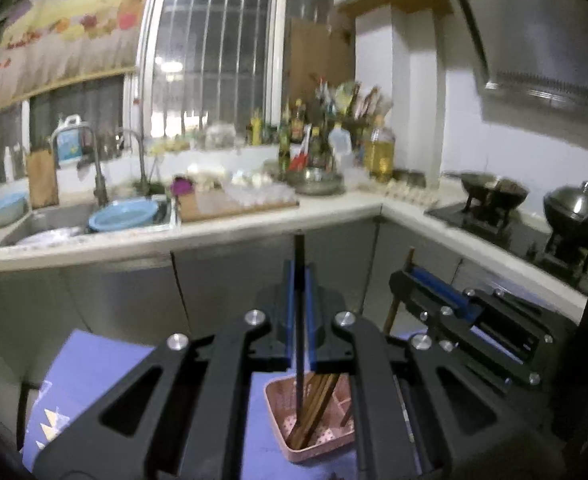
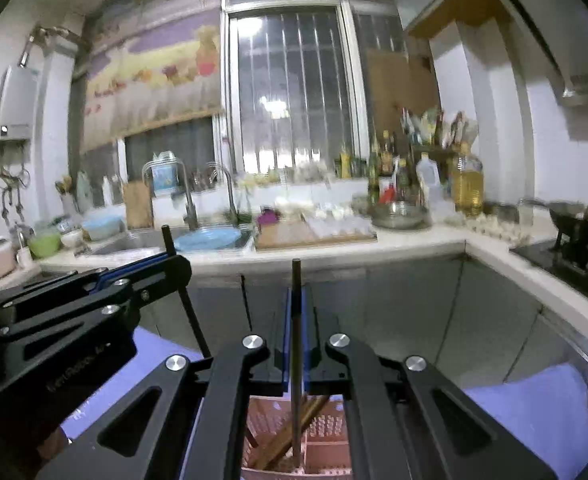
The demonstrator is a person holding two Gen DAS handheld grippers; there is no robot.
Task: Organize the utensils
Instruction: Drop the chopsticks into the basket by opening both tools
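My left gripper (image 1: 299, 270) is shut on a dark chopstick (image 1: 299, 248) that stands upright through its blue pads. Its lower end hangs over a pink slotted basket (image 1: 282, 432) holding several brown chopsticks (image 1: 319, 400). To the right, my right gripper (image 1: 407, 276) grips a brown chopstick (image 1: 410, 258). In the right wrist view, the right gripper (image 2: 295, 294) is shut on that upright chopstick (image 2: 295, 276), whose tip reaches down into the pink basket (image 2: 325, 428). The left gripper (image 2: 174, 260) is at the left with its dark chopstick (image 2: 192, 312).
The basket sits on a purple cloth (image 1: 82, 368). Beyond are grey cabinet doors (image 1: 234, 280) under an L-shaped counter (image 1: 333, 208) with a sink, a blue basin (image 1: 124, 216), a cutting board (image 1: 238, 204), bottles and a wok on the stove (image 1: 493, 192).
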